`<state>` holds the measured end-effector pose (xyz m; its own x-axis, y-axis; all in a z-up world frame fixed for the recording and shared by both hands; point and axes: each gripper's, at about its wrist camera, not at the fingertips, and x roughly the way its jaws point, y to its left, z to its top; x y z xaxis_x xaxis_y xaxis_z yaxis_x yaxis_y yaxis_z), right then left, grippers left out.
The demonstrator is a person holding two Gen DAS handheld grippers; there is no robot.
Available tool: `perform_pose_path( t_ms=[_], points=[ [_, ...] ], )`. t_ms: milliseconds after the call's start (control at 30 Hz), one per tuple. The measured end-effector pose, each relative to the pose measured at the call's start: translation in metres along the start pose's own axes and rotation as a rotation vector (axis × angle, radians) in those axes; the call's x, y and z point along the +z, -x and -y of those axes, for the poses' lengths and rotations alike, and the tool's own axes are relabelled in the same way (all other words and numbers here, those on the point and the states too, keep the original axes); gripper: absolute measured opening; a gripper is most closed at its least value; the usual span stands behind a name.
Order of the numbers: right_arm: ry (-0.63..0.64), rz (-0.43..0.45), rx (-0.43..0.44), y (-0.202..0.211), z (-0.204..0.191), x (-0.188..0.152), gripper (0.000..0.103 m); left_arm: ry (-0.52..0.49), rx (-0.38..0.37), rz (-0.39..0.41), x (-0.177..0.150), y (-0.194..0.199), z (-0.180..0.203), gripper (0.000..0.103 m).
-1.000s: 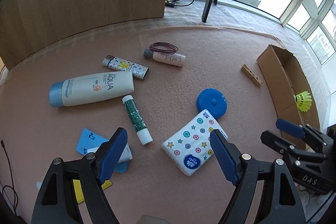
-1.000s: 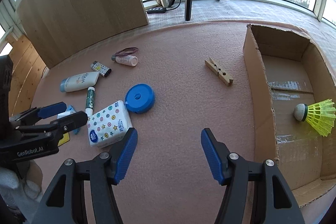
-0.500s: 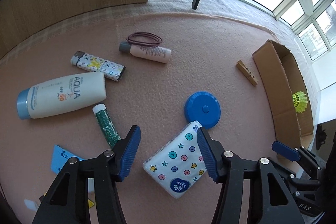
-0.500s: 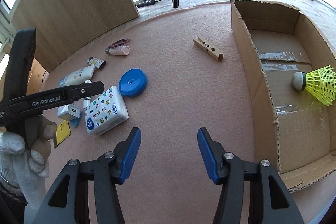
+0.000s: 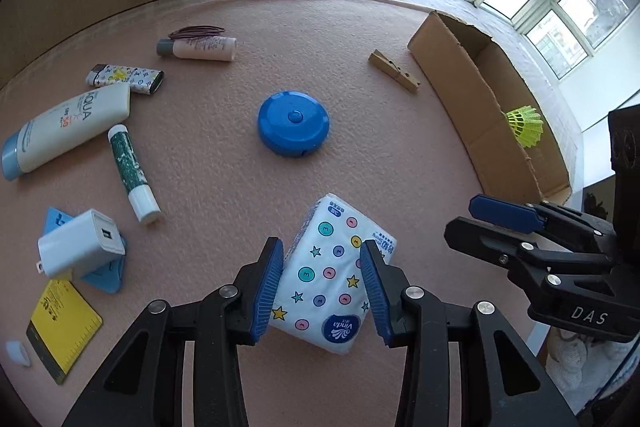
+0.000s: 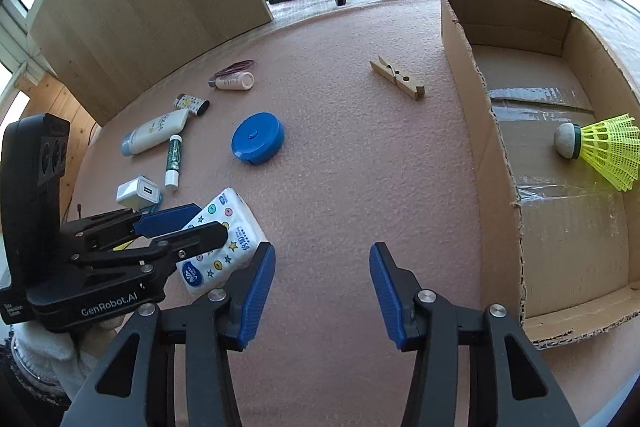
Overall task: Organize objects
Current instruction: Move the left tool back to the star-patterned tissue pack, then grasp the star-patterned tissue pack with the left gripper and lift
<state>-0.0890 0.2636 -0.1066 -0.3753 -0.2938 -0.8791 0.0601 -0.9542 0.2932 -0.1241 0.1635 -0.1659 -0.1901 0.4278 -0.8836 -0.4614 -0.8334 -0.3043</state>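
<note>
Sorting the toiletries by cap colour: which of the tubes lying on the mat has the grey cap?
The small pink tube lying beside the purple hair ties, farthest from the tongs. The big sunscreen tube has a light blue cap, and the green stick a white one.

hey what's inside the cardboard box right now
Inside the open brown cardboard box lies one yellow shuttlecock with a white cork tip, resting on the taped floor. The rest of the visible floor is bare; the near right corner runs out of frame.

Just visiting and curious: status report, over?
Left gripper jaws astride tissue pack, contact unclear. Right gripper open, empty. Cardboard box holds only a shuttlecock.
</note>
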Motion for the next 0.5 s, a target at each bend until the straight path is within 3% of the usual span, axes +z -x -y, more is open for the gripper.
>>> perform_pose_path(
  t_ms=[200, 500],
  points=[
    [0.058, -0.021, 0.024, -0.005, -0.013, 0.005, 0.045, 0.045, 0.077, 0.071, -0.023, 0.028, 0.0, 0.044],
    [0.159, -0.085, 0.09, -0.026, -0.037, 0.02, 0.042, 0.179, 0.018, 0.066, -0.053, 0.035, -0.015, 0.043]
  ],
)
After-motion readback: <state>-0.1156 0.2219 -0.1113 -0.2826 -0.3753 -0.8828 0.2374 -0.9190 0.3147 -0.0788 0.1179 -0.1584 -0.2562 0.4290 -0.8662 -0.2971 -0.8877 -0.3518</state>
